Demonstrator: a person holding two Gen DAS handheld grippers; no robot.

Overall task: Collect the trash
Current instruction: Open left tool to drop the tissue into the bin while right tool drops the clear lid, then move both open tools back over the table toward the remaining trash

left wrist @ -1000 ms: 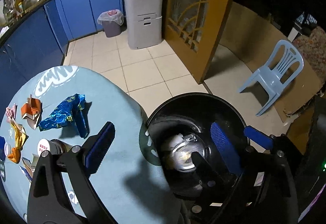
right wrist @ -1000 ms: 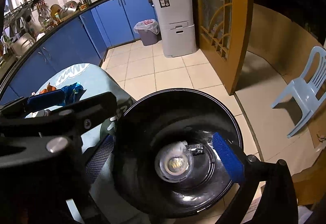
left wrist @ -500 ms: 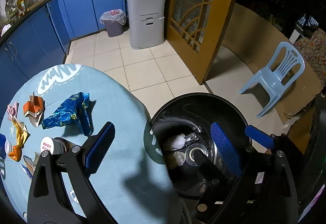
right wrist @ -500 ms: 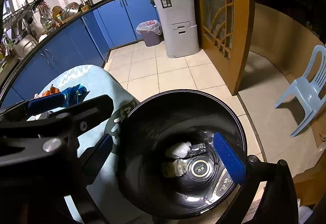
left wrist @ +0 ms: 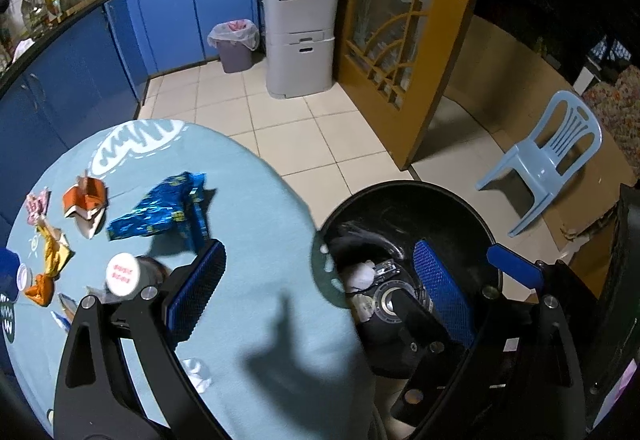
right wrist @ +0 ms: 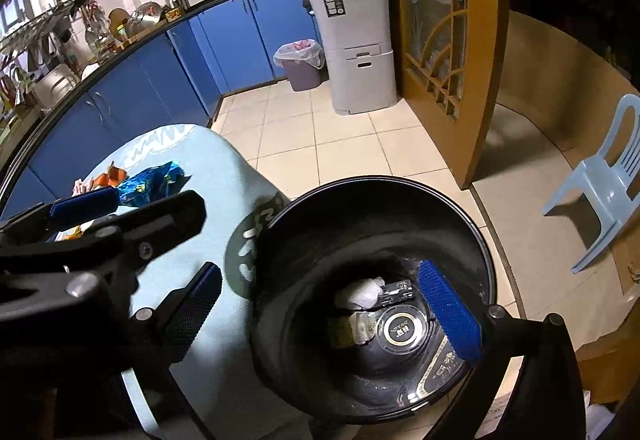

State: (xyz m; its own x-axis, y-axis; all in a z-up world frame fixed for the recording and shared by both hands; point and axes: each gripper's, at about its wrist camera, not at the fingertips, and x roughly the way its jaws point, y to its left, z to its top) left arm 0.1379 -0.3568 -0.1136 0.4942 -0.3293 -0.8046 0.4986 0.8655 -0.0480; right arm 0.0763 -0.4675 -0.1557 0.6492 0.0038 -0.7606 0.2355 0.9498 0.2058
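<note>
Now both claws spread, empty: right claw (right wrist: 316, 316) over black bin (right wrist: 400, 192); blue wrapper (left wrist: 160, 210) beyond left claw (left wrist: 316, 296).

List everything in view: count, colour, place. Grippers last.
Table: 1, light blue cloth, left.
Black bin: 1, beside table edge, holds trash.
Black round container: 1, in the bin bottom.
White crumpled wad: 1, in the bin.
Blue foil wrapper: 1, on table.
Orange wrapper: 1, left of the blue one.
Yellow wrapper: 1, table's left edge.
White-lidded jar: 1, by left finger.
Lilac bin: 1, white liner, by cabinets.
Grey drawer unit: 1, beside the door.
Plastic chair: 1, pale blue, right.
Left gripper: open, empty.
Right gripper: open, over bin.
</note>
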